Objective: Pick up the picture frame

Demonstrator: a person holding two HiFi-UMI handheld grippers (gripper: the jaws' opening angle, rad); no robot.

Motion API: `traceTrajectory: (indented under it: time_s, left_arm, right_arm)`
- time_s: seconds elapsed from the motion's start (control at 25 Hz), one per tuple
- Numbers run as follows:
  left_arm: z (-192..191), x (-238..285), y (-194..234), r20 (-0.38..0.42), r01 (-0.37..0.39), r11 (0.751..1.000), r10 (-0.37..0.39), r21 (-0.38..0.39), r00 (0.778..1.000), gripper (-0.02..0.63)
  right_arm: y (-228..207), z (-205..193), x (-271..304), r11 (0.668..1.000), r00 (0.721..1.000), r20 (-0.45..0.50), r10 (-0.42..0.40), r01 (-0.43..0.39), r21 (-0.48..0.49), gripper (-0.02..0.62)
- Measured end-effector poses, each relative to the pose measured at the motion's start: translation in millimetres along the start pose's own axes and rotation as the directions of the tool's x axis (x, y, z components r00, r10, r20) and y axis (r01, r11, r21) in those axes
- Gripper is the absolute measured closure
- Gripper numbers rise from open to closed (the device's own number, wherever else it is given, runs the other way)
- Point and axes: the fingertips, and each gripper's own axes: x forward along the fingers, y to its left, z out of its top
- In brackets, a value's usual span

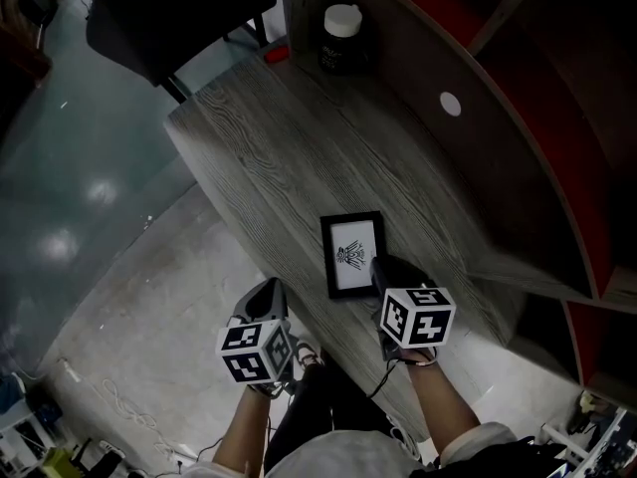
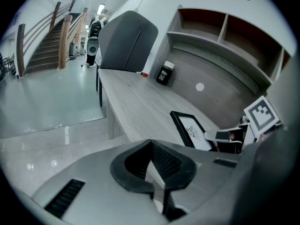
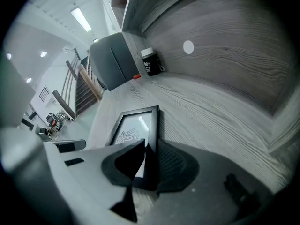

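1 black-rimmed rectangular picture frame (image 1: 353,255) with a white print. It lies flat on the grey wood-grain surface (image 1: 299,157), near the edge closest to me.

I've got the right claw (image 3: 151,141) angled down over the frame's right rail. One jaw is over the glass and the other is outside the rim, so the rail sits between them. My guess at why: on a flat thing, the raised rim is the only purchase. The jaws are narrowed round the rail, but a sliver of white shows beside the inner pad. I judge it not clamped yet. The frame rests fully on the surface, not lifted.

The left claw (image 2: 151,140) hangs at the surface's near edge, left of the frame and apart from it. Its tips are together on nothing. It looks parked out of the way, since one claw should do here.

Counts:
- picture frame: 1
- claws: 2
- squat black jar with white lid (image 1: 341,38): 1, at the far end by the curved back panel (image 1: 518,167)
- small red item (image 1: 277,54): 1, beside the jar, too small to identify
- white round disc (image 1: 450,105): 1, on that panel
- dark chair (image 1: 179,8): 1, beyond the far end
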Motion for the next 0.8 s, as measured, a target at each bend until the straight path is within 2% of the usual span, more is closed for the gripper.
traceTrajectory:
  time_s: [0.36,0.8]
  left_arm:
    - [8,-3,-8,0.012,0.008,1.000,-0.008,0.012,1.000,0.595]
    - [15,-17,-14,0.030,0.011,1.000,-0.012,0.029,0.999,0.595]
  right_arm:
    - [-2,0,-1,1.000,1.000,-0.013,-0.016,0.017,0.018,0.512]
    - [6,4,-10,0.999,0.999,0.026,-0.018,0.017,0.049,0.512]
